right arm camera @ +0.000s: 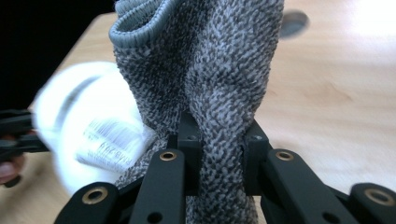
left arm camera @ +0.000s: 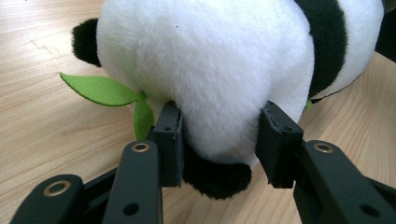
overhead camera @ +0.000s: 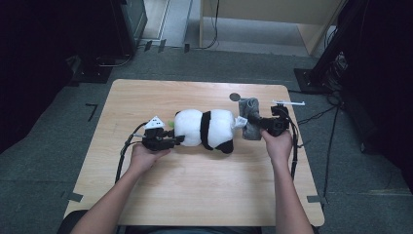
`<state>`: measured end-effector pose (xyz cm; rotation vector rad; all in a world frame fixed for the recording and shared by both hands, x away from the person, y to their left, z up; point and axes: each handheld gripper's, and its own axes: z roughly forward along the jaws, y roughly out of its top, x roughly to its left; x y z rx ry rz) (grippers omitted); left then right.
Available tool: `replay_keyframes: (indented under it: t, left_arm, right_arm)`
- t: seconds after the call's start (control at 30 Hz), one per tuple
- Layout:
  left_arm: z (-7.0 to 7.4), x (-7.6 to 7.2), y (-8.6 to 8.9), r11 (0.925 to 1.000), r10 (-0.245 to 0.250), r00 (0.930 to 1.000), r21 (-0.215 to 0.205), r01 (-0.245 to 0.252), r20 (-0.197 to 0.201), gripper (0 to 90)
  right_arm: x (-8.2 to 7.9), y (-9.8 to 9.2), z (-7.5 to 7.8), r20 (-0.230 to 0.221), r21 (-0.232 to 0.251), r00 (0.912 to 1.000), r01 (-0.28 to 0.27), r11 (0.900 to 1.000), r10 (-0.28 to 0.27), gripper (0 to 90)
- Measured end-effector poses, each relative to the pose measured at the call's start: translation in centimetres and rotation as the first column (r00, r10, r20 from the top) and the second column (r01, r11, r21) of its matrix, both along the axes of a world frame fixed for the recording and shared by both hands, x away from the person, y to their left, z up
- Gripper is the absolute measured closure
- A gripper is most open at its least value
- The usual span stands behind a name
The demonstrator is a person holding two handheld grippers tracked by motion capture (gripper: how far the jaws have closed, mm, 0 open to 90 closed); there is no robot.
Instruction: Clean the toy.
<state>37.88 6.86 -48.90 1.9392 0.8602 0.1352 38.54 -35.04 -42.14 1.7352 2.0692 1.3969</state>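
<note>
A black-and-white panda plush (overhead camera: 207,127) lies on its side in the middle of the wooden table (overhead camera: 195,195). My left gripper (overhead camera: 177,140) grips its left end: in the left gripper view both pads press into the white fur of the panda (left arm camera: 210,60), the gripper (left arm camera: 219,140) shut on it. A green felt leaf (left arm camera: 100,89) sticks out beside the plush. At the panda's right end my right gripper (overhead camera: 256,123) holds a grey knit sock (overhead camera: 249,114). The right gripper (right arm camera: 219,149) is shut on the sock (right arm camera: 210,70), whose cuff stands up above the jaws. The panda's sewn-in label (right arm camera: 112,140) shows blurred behind it.
A small dark round mark (overhead camera: 235,96) sits on the table behind the sock. The table's right edge (overhead camera: 304,146) runs close to my right hand. Cables (overhead camera: 122,161) trail from both grippers. Dark equipment and a wooden cabinet (overhead camera: 272,14) stand on the floor beyond the table.
</note>
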Motion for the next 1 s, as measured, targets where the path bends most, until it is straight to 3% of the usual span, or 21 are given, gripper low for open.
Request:
replay_keyframes:
  t: [0.1, 0.2, 0.33, 0.47, 0.6, 0.7, 0.9, 1.0]
  left_arm:
    - [0.0, 0.0, 0.0, 1.0, 0.0, 1.0, 0.0, 0.0, 0.0, 57.0]
    - [0.0, 0.0, 0.0, 1.0, 0.0, 1.0, 0.0, 0.0, 0.0, 56.9]
    - [0.0, -0.1, -0.1, 1.0, -0.001, 1.0, 0.001, 0.001, 0.004, 56.9]
    - [0.0, -0.1, -0.1, 1.0, 0.0, 1.0, -0.003, 0.0, 0.004, 56.9]
    - [0.0, 0.0, 0.0, 1.0, 0.0, 1.0, -0.004, 0.0, -0.004, 56.9]
    - [-0.1, 0.1, 0.1, 1.0, 0.002, 1.0, -0.007, -0.002, -0.007, 56.9]
    - [-0.1, 0.0, 0.1, 0.9999, 0.005, 0.9999, -0.01, -0.005, -0.01, 56.9]
    - [0.1, 0.0, 0.1, 0.9999, 0.006, 0.9996, -0.013, -0.006, -0.026, 59.7]
  right_arm:
    - [-0.2, 1.3, 1.0, 0.037, -0.003, 0.9988, -0.033, 0.999, 0.033, 76.4]
    - [-0.2, 2.5, 1.1, 0.046, -0.004, 0.9964, -0.071, 0.997, 0.071, 76.5]
    - [0.3, 3.9, -0.3, 0.011, -0.063, 0.996, -0.088, 0.994, 0.089, 76.3]
    - [0.5, 3.2, -1.8, -0.018, -0.029, 0.9978, -0.065, 0.997, 0.064, 76.4]
    - [0.7, 2.9, -3.6, -0.076, -0.074, 0.9966, -0.038, 0.997, 0.032, 77.0]
    - [1.1, 3.0, -5.1, -0.122, -0.041, 0.992, -0.04, 0.998, 0.035, 77.2]
    - [1.6, 4.0, -7.0, -0.199, -0.076, 0.9781, -0.077, 0.994, 0.06, 77.2]
    - [1.9, 3.7, -7.4, -0.218, -0.054, 0.9734, -0.085, 0.995, 0.072, 77.0]
